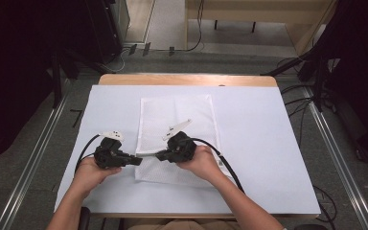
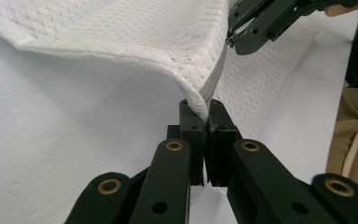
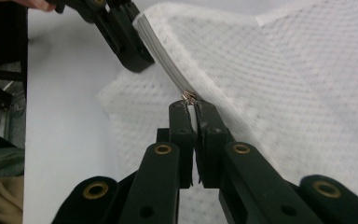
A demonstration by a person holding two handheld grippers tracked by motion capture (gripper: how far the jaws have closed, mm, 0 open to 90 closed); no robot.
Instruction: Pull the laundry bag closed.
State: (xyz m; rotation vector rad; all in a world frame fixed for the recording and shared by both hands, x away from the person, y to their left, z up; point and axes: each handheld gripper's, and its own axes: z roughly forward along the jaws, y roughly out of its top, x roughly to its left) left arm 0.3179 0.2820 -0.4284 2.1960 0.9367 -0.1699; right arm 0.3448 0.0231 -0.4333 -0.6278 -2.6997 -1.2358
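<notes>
A white mesh bag [image 1: 177, 115] lies flat on the table [image 1: 263, 143], its near edge lifted between my two grippers. My left gripper [image 1: 138, 161] is shut on the bag's edge at the end of its grey zipper [image 2: 216, 74]. In the left gripper view the jaws [image 2: 207, 108] pinch the folded mesh [image 2: 121, 32], with the right gripper [image 2: 237, 41] just beyond. My right gripper [image 1: 159, 155] is shut on the small metal zipper pull [image 3: 189, 96], seen at its tips [image 3: 192, 106]. The left gripper [image 3: 137, 51] holds the mesh [image 3: 284, 93] a short way ahead.
A pale sheet covers the table, whose wooden far edge [image 1: 187, 79] is bare. Black cables [image 1: 227, 165] trail from both grippers toward the person. Metal rails [image 1: 340, 158] and dark stands flank the table on the floor.
</notes>
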